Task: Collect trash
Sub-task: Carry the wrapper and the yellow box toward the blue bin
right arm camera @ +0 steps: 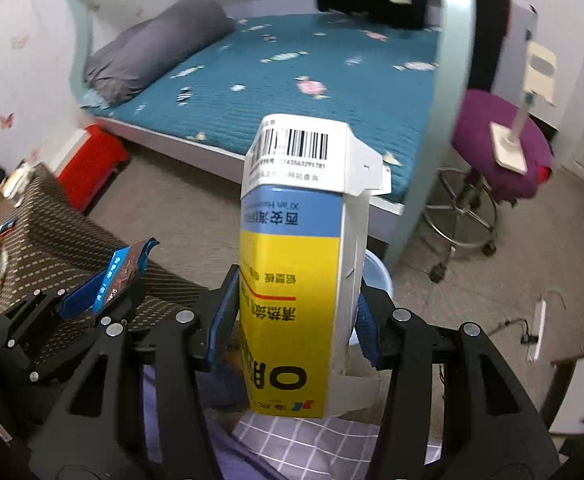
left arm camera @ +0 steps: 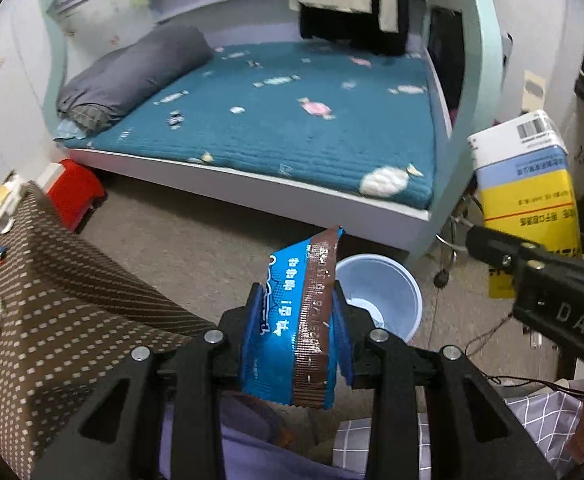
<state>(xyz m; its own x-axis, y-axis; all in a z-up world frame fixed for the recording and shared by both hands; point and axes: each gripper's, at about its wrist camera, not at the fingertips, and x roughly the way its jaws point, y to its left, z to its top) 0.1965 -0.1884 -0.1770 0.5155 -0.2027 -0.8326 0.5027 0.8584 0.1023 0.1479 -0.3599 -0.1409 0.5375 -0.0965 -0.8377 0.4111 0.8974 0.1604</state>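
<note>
My left gripper [left arm camera: 298,320] is shut on a blue and brown snack wrapper [left arm camera: 292,328], which stands up between its pads. Just behind it on the floor sits a pale blue bin [left arm camera: 380,292], open at the top. My right gripper [right arm camera: 294,320] is shut on a yellow, blue and white carton [right arm camera: 292,272] with a barcode on its upper flap. That carton [left arm camera: 526,196] also shows at the right of the left wrist view, with the right gripper [left arm camera: 492,246] on it. The bin [right arm camera: 378,276] is mostly hidden behind the carton in the right wrist view. The left gripper [right arm camera: 92,300] with the wrapper [right arm camera: 112,280] appears at lower left there.
A brown dotted tabletop [left arm camera: 64,312] with small clutter lies at the left. Behind the bin is a bed with a teal mattress [left arm camera: 284,120], and a red stool [left arm camera: 74,192] stands at its corner. A purple swivel stool [right arm camera: 500,152] and floor cables [right arm camera: 532,328] are at the right.
</note>
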